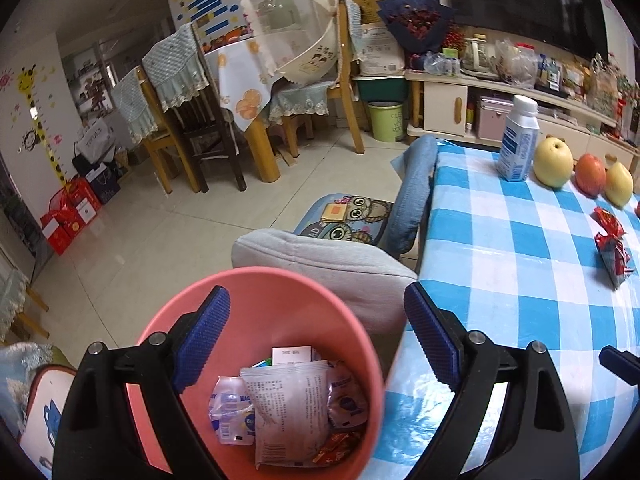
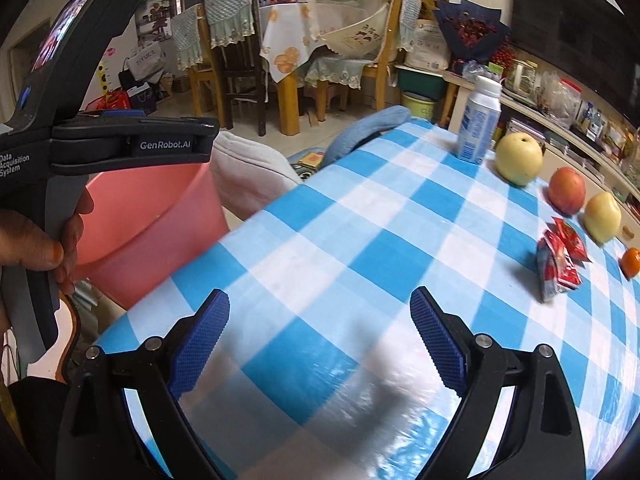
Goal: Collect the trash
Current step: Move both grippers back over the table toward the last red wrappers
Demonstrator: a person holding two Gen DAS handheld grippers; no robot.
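Blue-checked surface (image 1: 520, 240) at right, pink bin (image 1: 256, 312) of wrappers directly under the left gripper (image 1: 316, 344), jaws spread wide, gripping nothing. Over to the right gripper (image 2: 320, 344): jaws wide and empty above the cloth, red wrapper (image 2: 560, 260) well ahead, right.

A pale tiled floor (image 1: 132, 248) runs back to a dining table (image 1: 240, 76) under an orange-print cloth, ringed by wooden chairs (image 1: 176, 96) with lace-edged blue covers. A domed mesh food cover (image 1: 292, 24) leans on one chair. On the white left wall a giraffe height chart (image 1: 40, 120) climbs above red gift boxes (image 1: 68, 216). A cream TV cabinet (image 1: 448, 104), its top cluttered, stands beneath a dark television (image 1: 528, 4); a green bin (image 1: 386, 120) sits beside it. Lighting is even.
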